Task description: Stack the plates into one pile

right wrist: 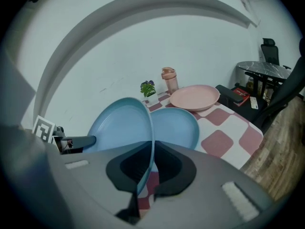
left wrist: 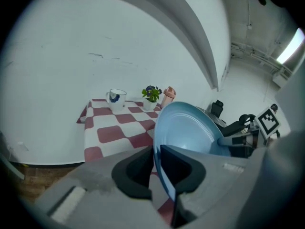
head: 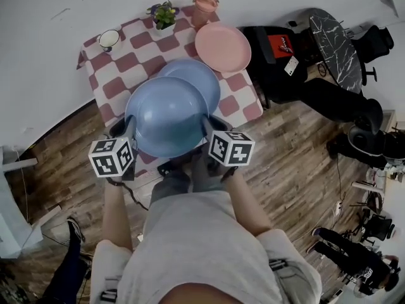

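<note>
The left gripper (head: 131, 130) is clamping its fingers (left wrist: 136, 171) on the left rim of a blue plate (head: 166, 116), which is hanging above the near end of the checkered desk (head: 104, 84). The right gripper (head: 205, 126) is gripping the opposite rim, fingers closed on it. Beyond, a second blue plate (head: 204, 81) is lying on the desk, with a pink plate (head: 223, 47) just beside it to the right. A mug (head: 109, 39), plant (head: 164, 14) and pink bottle (head: 204, 6) are standing along the far edge
</note>
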